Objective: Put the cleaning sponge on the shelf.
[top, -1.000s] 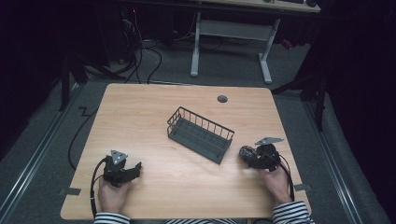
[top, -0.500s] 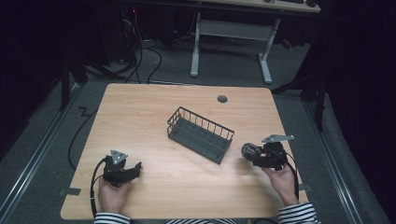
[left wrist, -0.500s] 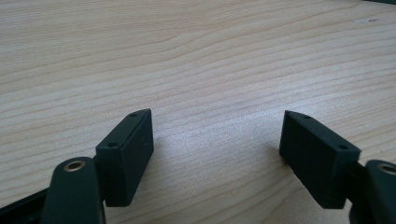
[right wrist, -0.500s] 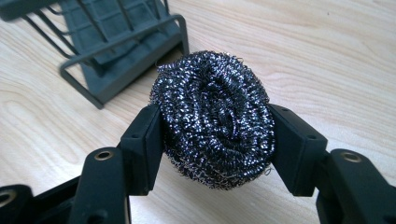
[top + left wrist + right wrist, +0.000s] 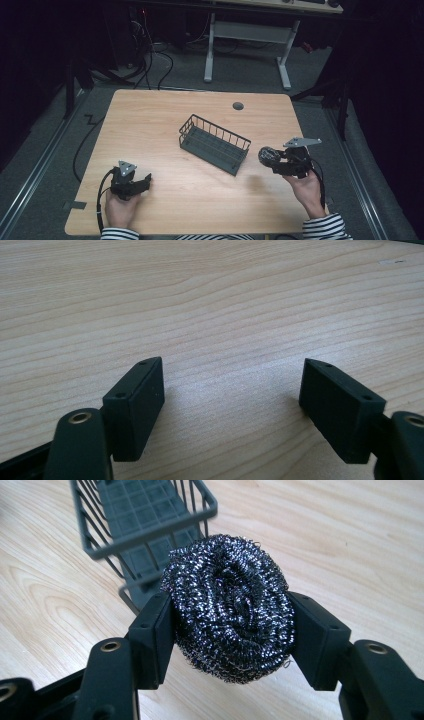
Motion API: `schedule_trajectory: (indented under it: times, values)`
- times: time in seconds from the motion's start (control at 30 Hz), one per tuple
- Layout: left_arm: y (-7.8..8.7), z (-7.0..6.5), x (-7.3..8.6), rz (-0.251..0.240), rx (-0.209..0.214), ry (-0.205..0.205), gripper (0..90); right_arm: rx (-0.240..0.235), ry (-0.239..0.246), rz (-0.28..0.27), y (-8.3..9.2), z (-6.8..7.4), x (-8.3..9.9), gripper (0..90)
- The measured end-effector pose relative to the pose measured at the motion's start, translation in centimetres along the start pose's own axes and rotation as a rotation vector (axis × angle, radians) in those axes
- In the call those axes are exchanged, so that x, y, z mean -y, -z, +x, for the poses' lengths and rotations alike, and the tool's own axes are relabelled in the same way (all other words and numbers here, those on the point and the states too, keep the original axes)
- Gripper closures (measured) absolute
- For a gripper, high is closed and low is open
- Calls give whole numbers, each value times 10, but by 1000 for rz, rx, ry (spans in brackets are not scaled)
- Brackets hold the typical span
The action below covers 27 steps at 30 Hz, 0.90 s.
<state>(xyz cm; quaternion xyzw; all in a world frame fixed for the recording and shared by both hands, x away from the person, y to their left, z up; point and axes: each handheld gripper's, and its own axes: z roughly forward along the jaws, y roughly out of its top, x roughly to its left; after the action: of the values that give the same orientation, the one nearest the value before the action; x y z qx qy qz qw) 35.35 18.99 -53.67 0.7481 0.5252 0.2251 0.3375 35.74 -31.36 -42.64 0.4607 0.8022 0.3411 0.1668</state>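
Wood-grain table (image 5: 170,125), dark room behind
Right gripper (image 5: 232,625): jaws closed on steel wool scourer (image 5: 230,605), pads pressing its two flanks, coil bulging between; scourer held just beside near end of wire basket (image 5: 145,517), above table
Judgement: scourer light, springy, compressible, snaggy on wire; grip across middle suits, gentle squeeze enough
Left gripper (image 5: 232,395): jaws wide apart, nothing between, low over bare wood, well apart from basket
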Motion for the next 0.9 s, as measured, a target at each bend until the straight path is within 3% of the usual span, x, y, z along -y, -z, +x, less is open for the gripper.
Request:
schedule_trajectory:
  times: [0.57,0.9]
  values:
    - [0,0,0,1,4,3,266,-52,56,-47,16,9,-47,401]
    - [0,0,0,0,1,0,265,-62,118,-17,2,23,-74,398]
